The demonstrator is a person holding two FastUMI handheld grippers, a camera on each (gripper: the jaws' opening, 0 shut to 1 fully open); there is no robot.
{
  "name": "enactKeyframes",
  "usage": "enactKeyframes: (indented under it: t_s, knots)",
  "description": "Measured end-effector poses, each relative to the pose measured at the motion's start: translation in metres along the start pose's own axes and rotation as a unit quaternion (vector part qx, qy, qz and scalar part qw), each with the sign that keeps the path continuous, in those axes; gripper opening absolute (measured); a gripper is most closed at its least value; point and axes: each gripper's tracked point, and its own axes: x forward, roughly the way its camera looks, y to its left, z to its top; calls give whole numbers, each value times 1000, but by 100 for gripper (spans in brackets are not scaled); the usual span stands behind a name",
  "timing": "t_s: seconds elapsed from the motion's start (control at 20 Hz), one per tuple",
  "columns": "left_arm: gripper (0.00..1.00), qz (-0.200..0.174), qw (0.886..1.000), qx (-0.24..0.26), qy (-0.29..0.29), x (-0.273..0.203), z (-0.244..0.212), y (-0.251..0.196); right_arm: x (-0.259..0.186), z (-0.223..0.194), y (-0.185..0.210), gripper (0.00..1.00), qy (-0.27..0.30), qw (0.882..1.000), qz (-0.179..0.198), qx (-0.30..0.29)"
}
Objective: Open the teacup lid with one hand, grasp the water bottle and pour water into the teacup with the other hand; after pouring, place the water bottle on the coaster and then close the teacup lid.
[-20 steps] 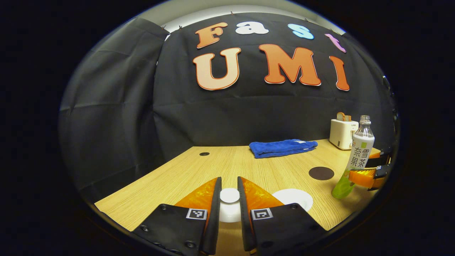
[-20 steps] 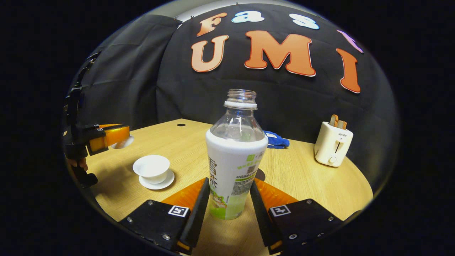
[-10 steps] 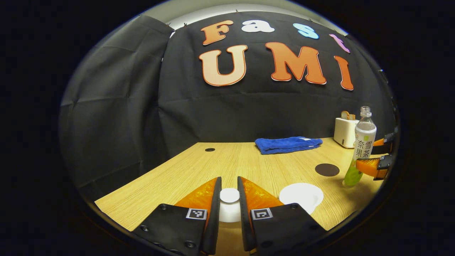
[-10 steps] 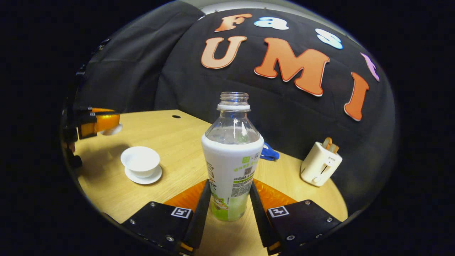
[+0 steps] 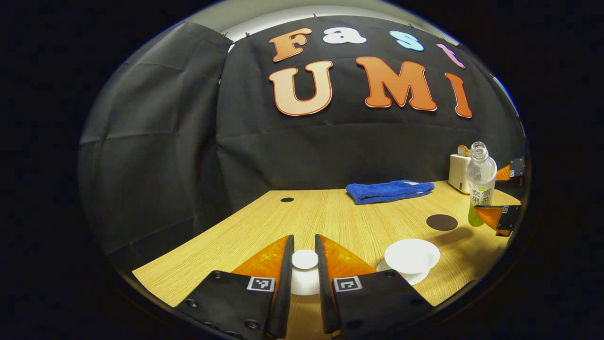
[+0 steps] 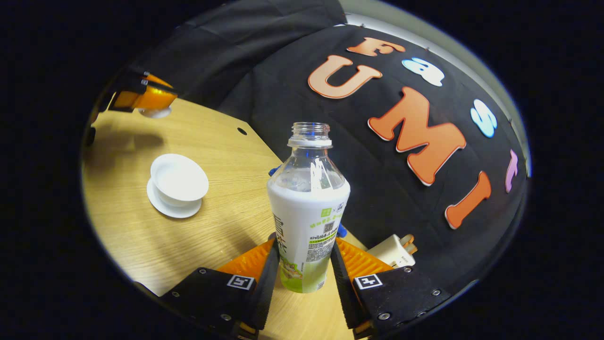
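I am holding my left claw (image 5: 304,264) clamped on the knob of the white teacup lid (image 5: 305,271), both fingers pressing its sides, the lid lifted clear above the wooden bench (image 5: 330,217). In the right gripper view the same claw (image 6: 141,97) is hanging with the lid (image 6: 155,112) well beyond the teacup, casting a shadow on the wood.

I am keeping my right claw (image 6: 302,271) closed on the lower body of the water bottle (image 6: 307,208), one finger on each side of its label. The bottle is uncapped, its mouth open at the top, and the view around it is tilting, so the bench slants away beneath it. In the left gripper view the bottle (image 5: 480,184) is showing off the bench surface, held by that claw (image 5: 495,215) on the far side of the teacup.

The teacup (image 6: 178,179) is sitting open on its white saucer (image 6: 170,208), its bowl uncovered. In the left gripper view the teacup (image 5: 411,256) is lying just beside my left claw's finger. The dark round coaster (image 5: 441,222) is lying flat on the bench beyond the teacup, between it and the bottle. Farther behind the teacup, a folded blue towel (image 5: 389,191) is resting near the booth wall, and a cream toaster (image 5: 458,172) is standing behind the bottle.
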Motion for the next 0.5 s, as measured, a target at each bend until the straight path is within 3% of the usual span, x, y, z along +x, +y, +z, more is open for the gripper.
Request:
enactKeyframes:
  t_s: [0.25, 0.5]
  knots:
    - [31, 3, 1000, -3, -3, -1, 0, 10, 4, 4, 3, 63, -8, 996, -2, -86]
    - [31, 8, 1000, -5, 0, -4, -5, 21, 2, 12, 8, 63, -28, 983, -21, -180]
